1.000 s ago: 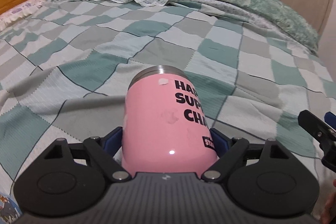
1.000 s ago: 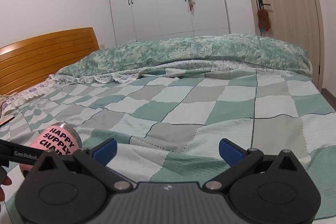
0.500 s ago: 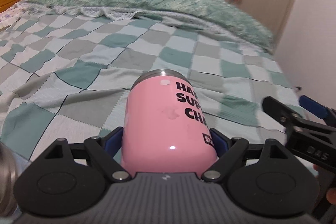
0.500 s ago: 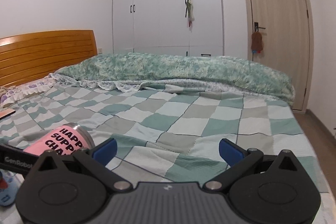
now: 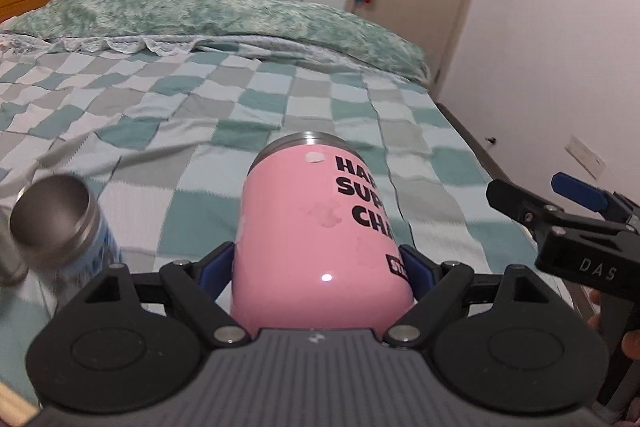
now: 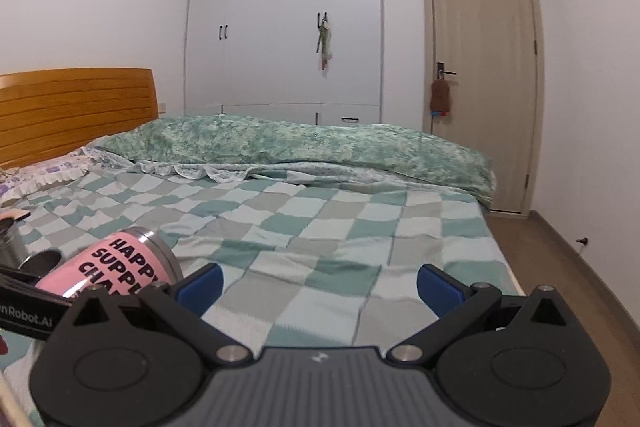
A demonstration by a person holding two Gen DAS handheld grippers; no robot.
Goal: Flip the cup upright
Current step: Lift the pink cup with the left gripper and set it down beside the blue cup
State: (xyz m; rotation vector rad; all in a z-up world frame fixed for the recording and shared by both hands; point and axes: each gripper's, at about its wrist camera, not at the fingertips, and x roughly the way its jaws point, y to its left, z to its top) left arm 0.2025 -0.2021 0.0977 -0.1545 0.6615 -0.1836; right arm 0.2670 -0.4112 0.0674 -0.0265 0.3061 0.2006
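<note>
My left gripper (image 5: 320,267) is shut on the pink cup (image 5: 320,239), a steel tumbler with black lettering. It holds the cup off the bed, with the steel rim pointing away from the camera. The cup also shows at the lower left of the right wrist view (image 6: 120,263), tilted with its rim up and to the right. My right gripper (image 6: 318,283) is open and empty, raised over the bed. It shows at the right of the left wrist view (image 5: 560,203), apart from the cup.
A checkered green and grey blanket (image 5: 240,115) covers the bed, with a rolled green duvet (image 6: 320,147) along the far side. A blue cup with a steel rim (image 5: 60,223) stands at the left, beside another steel vessel (image 6: 12,247). The bed edge and floor (image 6: 580,267) lie right.
The left gripper has lifted and swung right with the pink cup; the blue cup has come into its view. The right gripper has risen and tipped upward.
</note>
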